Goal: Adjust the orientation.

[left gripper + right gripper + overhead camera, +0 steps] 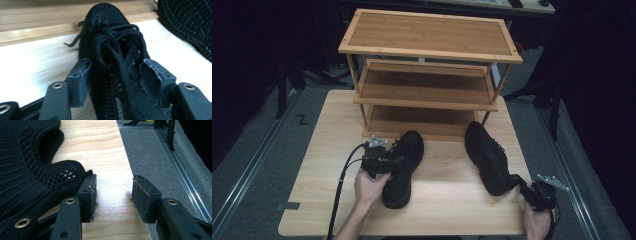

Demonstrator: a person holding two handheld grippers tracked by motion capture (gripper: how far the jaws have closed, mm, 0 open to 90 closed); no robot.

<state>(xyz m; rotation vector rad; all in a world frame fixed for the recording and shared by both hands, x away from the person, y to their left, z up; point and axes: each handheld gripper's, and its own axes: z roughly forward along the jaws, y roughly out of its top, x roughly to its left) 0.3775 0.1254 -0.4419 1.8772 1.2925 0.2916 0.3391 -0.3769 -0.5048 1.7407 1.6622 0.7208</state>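
The left tool (398, 161) is seen astride the laced middle of the left shoe (403, 167), its jaws spread to either side of the upper; in the left gripper view the pads (79, 82) stand just beside the knit (105, 75), and whether they already press on it cannot be told. No firm pinch is judged to be made yet. The shoe is set upright on the surface (317, 165), its long axis running from the near edge toward the rack (427, 75), toe toward the lowest shelf. The tool is pointed along that same axis, so the shoe lies straight ahead of and under it, and the left hand (369, 187) is held low behind the heel. The right tool (518, 184) is held at the near right corner, jaws spread; its left pad (87, 195) is seen touching the heel collar of the right shoe (487, 157), which is lying on its side, the other pad (142, 197) well apart from it. The right hand (537, 222) is kept at the surface's edge
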